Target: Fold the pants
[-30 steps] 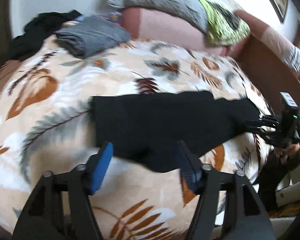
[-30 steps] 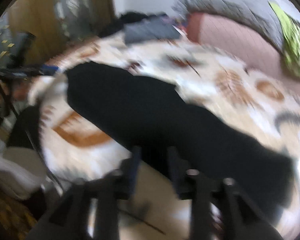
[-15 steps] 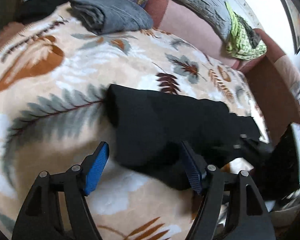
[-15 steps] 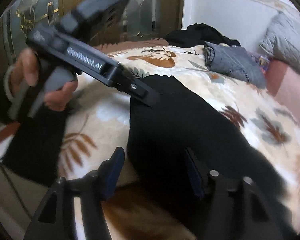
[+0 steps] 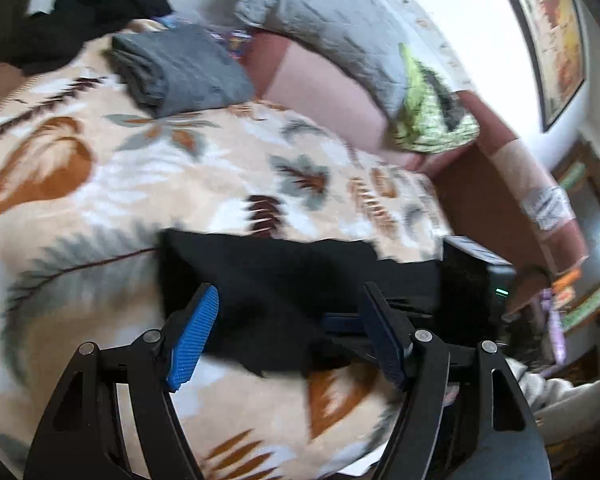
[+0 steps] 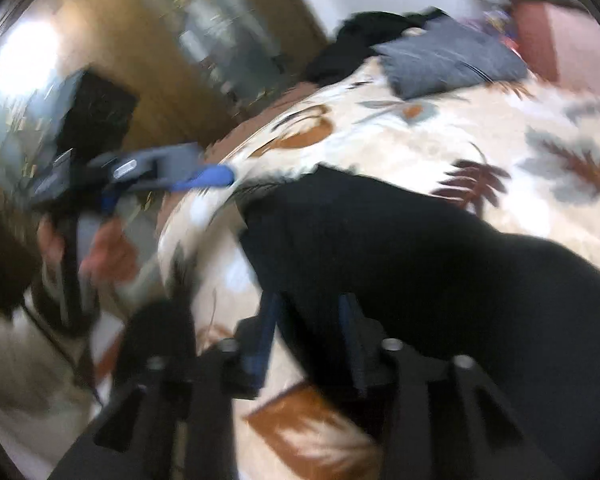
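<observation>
Black pants [image 5: 284, 276] lie folded in a long band on the leaf-print blanket [image 5: 140, 184]. My left gripper [image 5: 288, 338] hangs open just over their near edge, its blue pads [image 5: 192, 340] wide apart and holding nothing. In the right wrist view the pants [image 6: 420, 248] run from the centre to the lower right. My right gripper [image 6: 308, 336] sits at their near left corner. Its jaws are closing with the fabric edge between them, a gap still showing. The left gripper [image 6: 216, 176] and the hand holding it [image 6: 104, 252] are blurred at the left.
A folded grey garment [image 5: 180, 68] and a heap of black clothes [image 5: 80, 12] lie at the blanket's far end. A grey quilted pillow [image 5: 332, 28] and a green patterned cloth [image 5: 432, 120] rest on the pink backrest [image 5: 320, 88]. The blanket's edge drops off near both grippers.
The right gripper slid along the pants to their near corner, opened wider, then narrowed again. The left gripper drew back from the pants towards the blanket's edge, still open.
</observation>
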The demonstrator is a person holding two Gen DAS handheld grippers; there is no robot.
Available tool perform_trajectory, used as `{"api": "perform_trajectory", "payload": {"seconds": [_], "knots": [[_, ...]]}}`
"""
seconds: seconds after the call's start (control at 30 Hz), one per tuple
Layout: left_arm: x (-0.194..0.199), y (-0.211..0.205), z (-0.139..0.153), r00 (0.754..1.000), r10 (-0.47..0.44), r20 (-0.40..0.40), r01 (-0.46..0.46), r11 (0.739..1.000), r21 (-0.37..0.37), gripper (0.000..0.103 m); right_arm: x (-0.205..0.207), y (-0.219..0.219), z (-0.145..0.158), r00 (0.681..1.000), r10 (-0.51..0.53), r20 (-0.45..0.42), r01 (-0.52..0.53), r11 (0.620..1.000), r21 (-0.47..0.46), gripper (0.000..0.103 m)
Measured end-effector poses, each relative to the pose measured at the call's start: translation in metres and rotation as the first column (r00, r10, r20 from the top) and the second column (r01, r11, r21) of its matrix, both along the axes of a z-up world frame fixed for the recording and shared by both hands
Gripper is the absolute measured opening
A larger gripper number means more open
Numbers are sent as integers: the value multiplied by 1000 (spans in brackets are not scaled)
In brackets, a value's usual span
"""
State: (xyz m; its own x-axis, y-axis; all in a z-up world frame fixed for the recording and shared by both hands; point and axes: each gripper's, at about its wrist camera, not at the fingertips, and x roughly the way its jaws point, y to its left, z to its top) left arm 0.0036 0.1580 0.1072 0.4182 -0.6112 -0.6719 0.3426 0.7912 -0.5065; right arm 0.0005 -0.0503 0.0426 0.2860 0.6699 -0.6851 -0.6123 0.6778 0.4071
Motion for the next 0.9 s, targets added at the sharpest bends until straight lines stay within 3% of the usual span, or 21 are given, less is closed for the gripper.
{"api": "perform_trajectory", "payload": {"seconds": [0.17, 0.33, 0.4, 0.43, 0.5, 0.7, 0.9], "knots": [[-3, 13, -13, 999, 47, -19, -45, 993, 113, 72, -19, 14, 8, 992, 24, 126, -11, 994, -108, 44], [-4, 13, -19, 998, 63, -6, -61, 985, 163, 72, -10, 41, -4, 988, 65, 138, -44, 987, -155, 43], [-2, 11, -21, 998, 64, -11, -61, 983, 171, 72, -4, 56, -17, 986, 70, 149, -32, 970, -242, 36], [-1, 9, -22, 998, 65, -15, -61, 981, 183, 72, -2, 58, -22, 986, 65, 154, -21, 962, -271, 17], [0, 6, -21, 998, 60, -10, -57, 978, 203, 72, -2, 54, -21, 987, 42, 153, -1, 966, -258, 6], [-4, -1, -10, 999, 41, 34, -47, 976, 211, 72, -16, 41, 11, 989, 14, 150, 5, 992, -128, 5], [0, -12, -13, 998, 55, 30, -60, 973, 223, 72, -11, 54, -31, 1000, -5, 28, 10, 987, -160, 10]]}}
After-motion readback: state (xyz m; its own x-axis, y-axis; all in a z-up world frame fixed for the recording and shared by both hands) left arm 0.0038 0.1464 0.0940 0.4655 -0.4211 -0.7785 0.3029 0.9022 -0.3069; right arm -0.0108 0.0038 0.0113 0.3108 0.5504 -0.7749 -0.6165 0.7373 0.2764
